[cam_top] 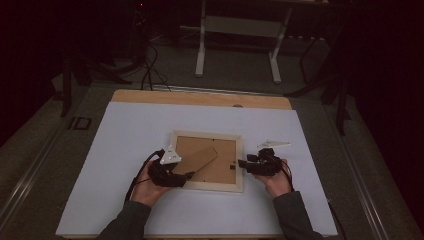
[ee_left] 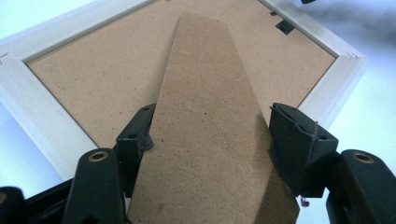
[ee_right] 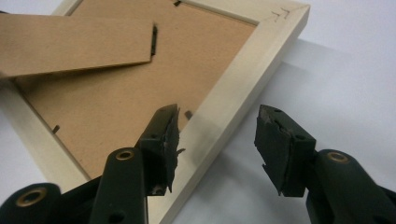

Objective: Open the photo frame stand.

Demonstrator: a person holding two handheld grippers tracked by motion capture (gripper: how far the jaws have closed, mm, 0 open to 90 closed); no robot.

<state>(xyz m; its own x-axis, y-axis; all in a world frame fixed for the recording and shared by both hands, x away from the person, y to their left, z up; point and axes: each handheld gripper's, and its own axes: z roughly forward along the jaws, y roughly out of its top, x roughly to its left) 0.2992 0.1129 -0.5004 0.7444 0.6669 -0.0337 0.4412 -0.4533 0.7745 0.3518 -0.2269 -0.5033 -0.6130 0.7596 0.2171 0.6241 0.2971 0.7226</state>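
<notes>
Frame (cam_top: 207,160) lies face down on the counter (cam_top: 125,150); left tool (ee_left: 208,140) grips its stand (ee_left: 205,116) (already raised), right tool (ee_right: 217,140) gapes around the right rail, nothing clamped.

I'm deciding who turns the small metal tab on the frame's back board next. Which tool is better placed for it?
Right. The right tool stands open over the frame rail, one jaw beside a tab. The left tool is busy, straddling the cardboard stand.
</notes>
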